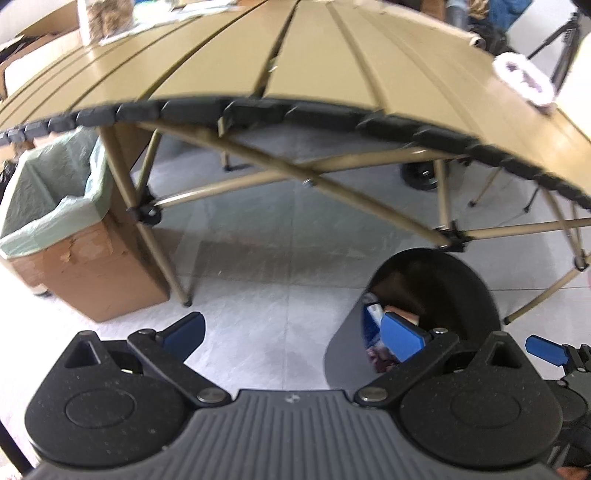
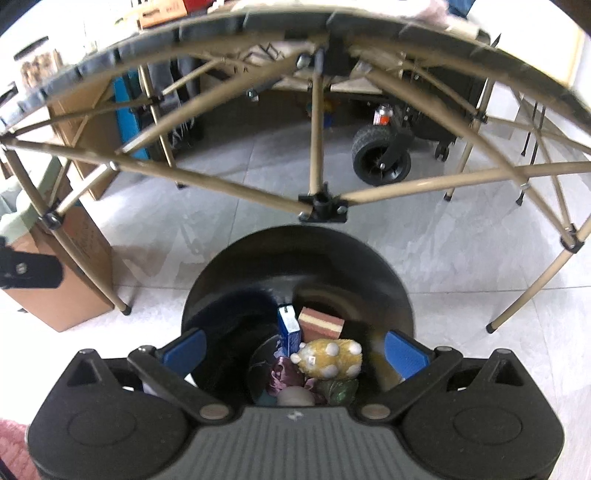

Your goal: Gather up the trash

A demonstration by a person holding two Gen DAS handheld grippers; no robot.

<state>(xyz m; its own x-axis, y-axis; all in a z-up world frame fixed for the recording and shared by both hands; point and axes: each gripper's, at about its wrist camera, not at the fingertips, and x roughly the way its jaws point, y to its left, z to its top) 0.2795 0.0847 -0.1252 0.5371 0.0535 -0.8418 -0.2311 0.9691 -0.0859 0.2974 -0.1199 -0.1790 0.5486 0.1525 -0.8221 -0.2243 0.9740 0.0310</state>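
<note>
A black round bin (image 2: 303, 258) stands on the floor by the tan folding table (image 1: 295, 55). Inside it lie a yellow spotted plush (image 2: 328, 358), a blue carton (image 2: 288, 328), a striped sponge block (image 2: 320, 323) and crumpled purple wrapping (image 2: 282, 374). My right gripper (image 2: 295, 349) hovers open right over the bin's mouth with nothing between its blue pads. My left gripper (image 1: 293, 334) is open and empty above the floor, to the left of the bin (image 1: 443, 288). A fluffy white and purple item (image 1: 524, 79) lies on the table's right part.
A cardboard box lined with a pale green bag (image 1: 55, 206) stands at the table's left leg. Crossed table struts (image 2: 321, 203) run just beyond the bin. A black-wheeled cart (image 2: 382, 158) sits behind. A jar (image 1: 107, 14) and papers are on the far tabletop.
</note>
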